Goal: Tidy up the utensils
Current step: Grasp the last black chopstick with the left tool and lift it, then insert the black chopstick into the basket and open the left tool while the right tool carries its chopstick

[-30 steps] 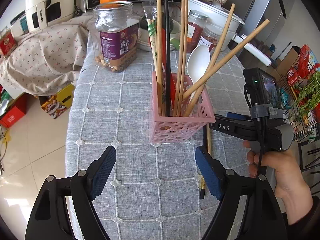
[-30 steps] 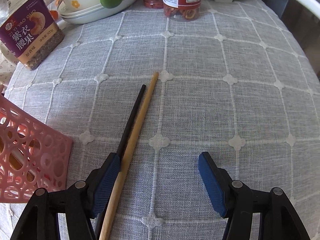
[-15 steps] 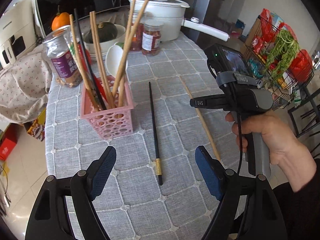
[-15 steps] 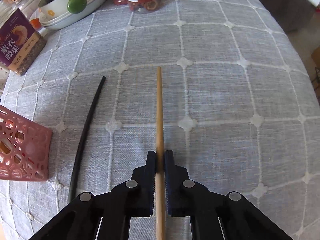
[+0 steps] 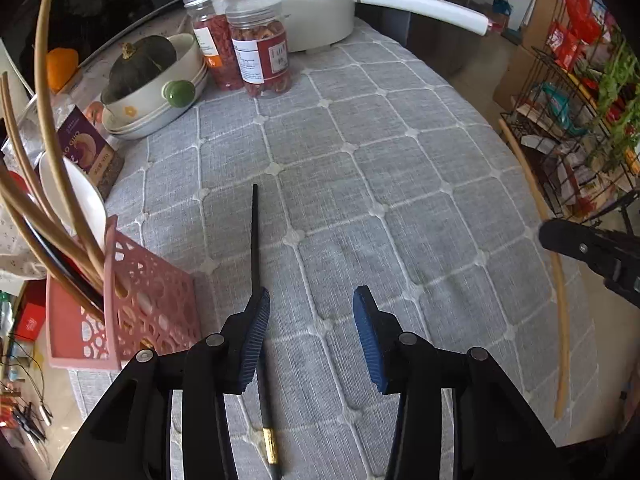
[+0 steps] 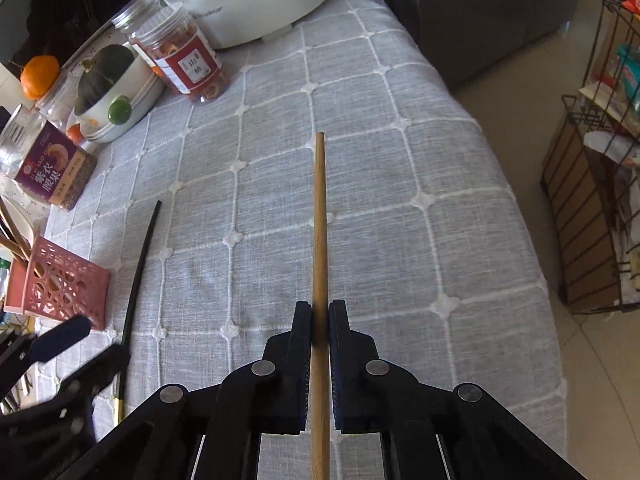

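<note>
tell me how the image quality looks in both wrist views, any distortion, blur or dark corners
Left wrist view: strong fisheye bend, the wooden chopstick at the right edge curves like a bow, black corners, the right hand-held gripper slightly smeared. Right wrist view: centre sharp, the same chopstick reads straight, the left hand-held gripper blurred at lower left.

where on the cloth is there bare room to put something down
The widest free patch of tablecloth runs from the black chopstick to the table's right edge, in front of the white pot. The back left is crowded: jars, stacked bowls and the pink basket.
</note>
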Tool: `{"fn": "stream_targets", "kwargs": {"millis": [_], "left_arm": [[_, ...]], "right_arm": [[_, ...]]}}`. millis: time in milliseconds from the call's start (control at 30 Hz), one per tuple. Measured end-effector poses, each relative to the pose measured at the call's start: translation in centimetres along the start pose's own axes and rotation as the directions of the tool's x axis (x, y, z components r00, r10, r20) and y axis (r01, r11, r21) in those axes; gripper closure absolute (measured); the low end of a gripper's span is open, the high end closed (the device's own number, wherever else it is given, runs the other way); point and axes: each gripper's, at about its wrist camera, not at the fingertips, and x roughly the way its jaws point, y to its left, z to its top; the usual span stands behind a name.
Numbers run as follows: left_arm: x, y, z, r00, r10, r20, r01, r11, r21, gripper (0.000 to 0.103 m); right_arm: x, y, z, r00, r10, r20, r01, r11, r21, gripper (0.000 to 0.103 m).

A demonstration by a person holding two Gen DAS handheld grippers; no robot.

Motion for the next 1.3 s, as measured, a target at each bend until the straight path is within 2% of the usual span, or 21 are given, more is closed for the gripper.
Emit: {"fn": "stream_targets", "kwargs": {"millis": [233,300,400,567,633,733,800,967,1067,1133,1200,1300], "left_arm": [[4.4,1.9,1.7,0.992,0.102,-0.073,-0.106,0.993,-0.059,0.058],[5.5,2.4,1.7,0.990,0.105,-0.095,-0.112,0.991,-0.076,0.058],[5.7,2.6,1.6,0.992,0.097,-0.086,-0.105,0.990,-0.091,0.059],[5.6,2.6,1.0,0.996,0.034,-0.082,-0.043,0.993,-0.110,0.082],[5.5,2.2,0.7,0.996,0.025,-0.081,-0.033,0.995,-0.097,0.095],[5.0,1.0,0.0,0.996,0.043,-0.084,-0.046,0.998,-0.040,0.097],[3.7,0.6,-0.6,0.998,0.009,-0.066,-0.011,0.999,-0.035,0.097],[-2.2,-0.3,-2.2,0.997,-0.035,0.070,0.033,0.999,0.035,0.097],[-7.0,-0.5,-3.8,0.981,-0.099,0.167,0.088,0.994,0.068,0.097],[-10.3,-0.4,-5.0,0.961,-0.130,0.244,0.112,0.990,0.083,0.097],[-13.7,-0.1,-6.2,0.934,-0.148,0.326,0.126,0.988,0.088,0.097],[-17.6,1.9,-6.7,0.884,-0.151,0.443,0.139,0.988,0.061,0.097]], "right_arm": [[-1.1,-1.0,0.2,0.999,0.033,0.019,-0.033,0.999,-0.001,0.098],[-1.2,-0.9,0.3,0.999,0.043,0.021,-0.043,0.999,-0.005,0.098],[-1.3,-0.5,0.3,0.998,0.059,0.020,-0.058,0.998,-0.012,0.098],[-1.4,0.1,0.2,0.997,0.068,0.023,-0.067,0.997,-0.023,0.098],[-1.5,0.1,0.2,0.997,0.068,0.026,-0.067,0.997,-0.024,0.098],[-1.7,0.1,0.2,0.997,0.067,0.032,-0.067,0.998,-0.018,0.098],[-2.0,0.0,0.1,0.997,0.070,0.041,-0.070,0.997,-0.012,0.098],[-3.9,0.5,-0.1,0.991,0.097,0.098,-0.096,0.995,-0.013,0.098],[-5.5,1.3,-0.4,0.981,0.131,0.146,-0.128,0.991,-0.027,0.098],[-6.6,2.0,-0.7,0.970,0.153,0.187,-0.149,0.988,-0.038,0.098],[-7.8,2.6,-1.0,0.957,0.182,0.228,-0.175,0.983,-0.050,0.098],[-9.5,3.8,-1.3,0.933,0.211,0.291,-0.197,0.977,-0.077,0.098]]}}
